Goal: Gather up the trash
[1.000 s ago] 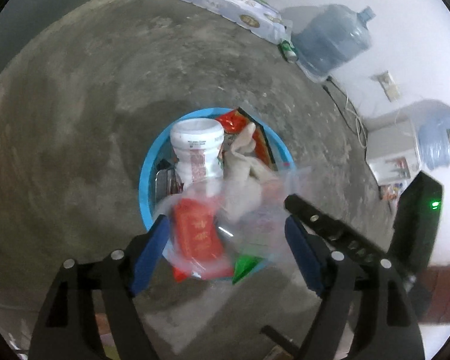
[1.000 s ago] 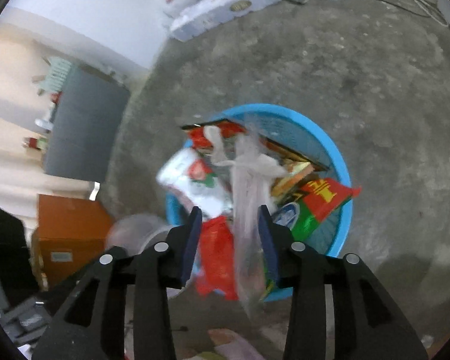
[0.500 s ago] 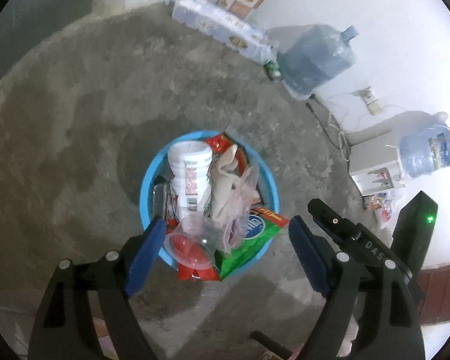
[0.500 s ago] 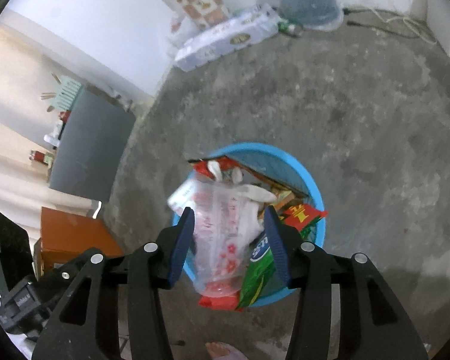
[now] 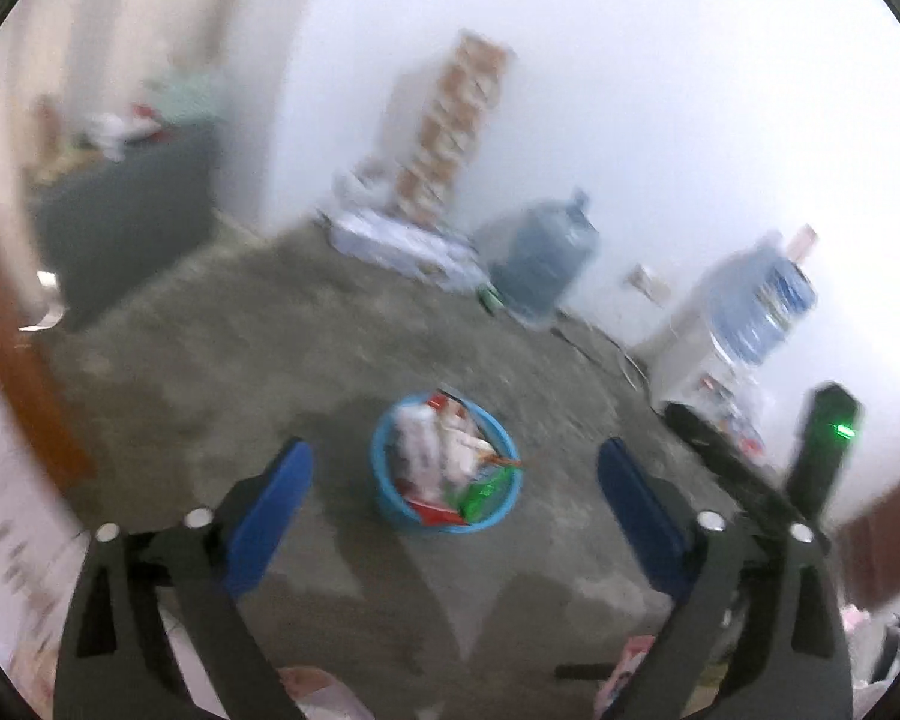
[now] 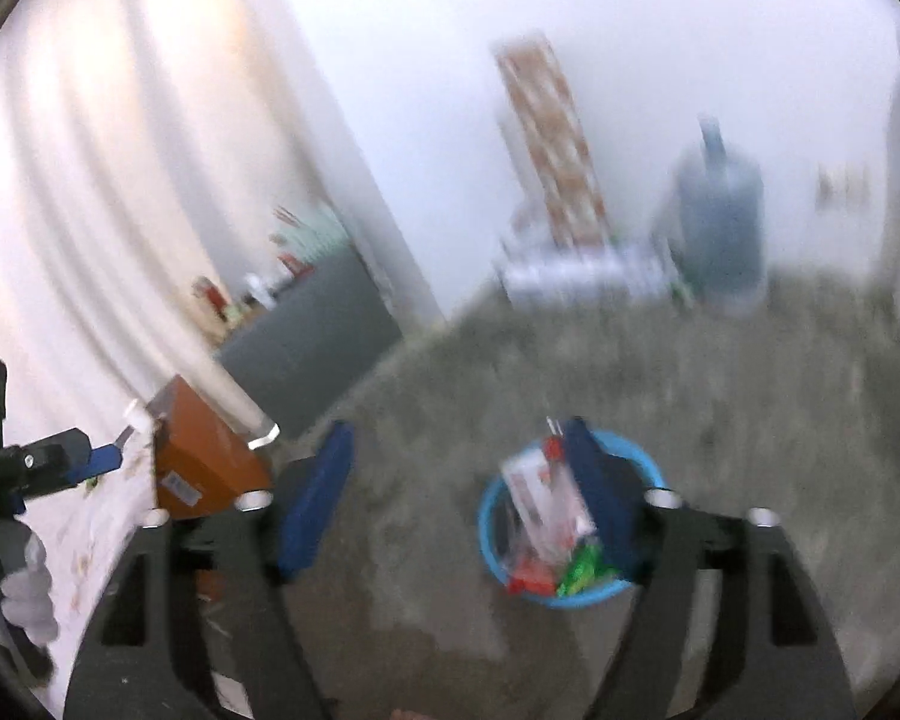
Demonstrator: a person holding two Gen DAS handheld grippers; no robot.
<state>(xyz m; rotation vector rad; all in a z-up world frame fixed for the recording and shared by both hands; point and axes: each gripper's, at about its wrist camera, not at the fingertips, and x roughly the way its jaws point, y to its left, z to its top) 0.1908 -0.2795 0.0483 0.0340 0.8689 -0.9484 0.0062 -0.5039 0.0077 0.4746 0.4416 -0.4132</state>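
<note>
Full trash basket (image 5: 445,462) on the floor, beyond both grippers.
Left gripper (image 5: 453,483) and right gripper (image 6: 465,480): jaws opening, empty; water jug (image 5: 540,261) behind.

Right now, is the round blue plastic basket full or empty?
Full: the round blue plastic basket is heaped with wrappers and packets rising above its rim.

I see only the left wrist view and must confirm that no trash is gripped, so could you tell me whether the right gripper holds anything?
Observer: No, the right gripper holds nothing; its jaws are opening.
Operator: Thank you. Where is the basket there?
Observer: The blue basket stands on the floor, partly behind the gripper's right-hand finger.
Operator: Anything to the left?
Observer: An orange-brown box with a small label.
</note>
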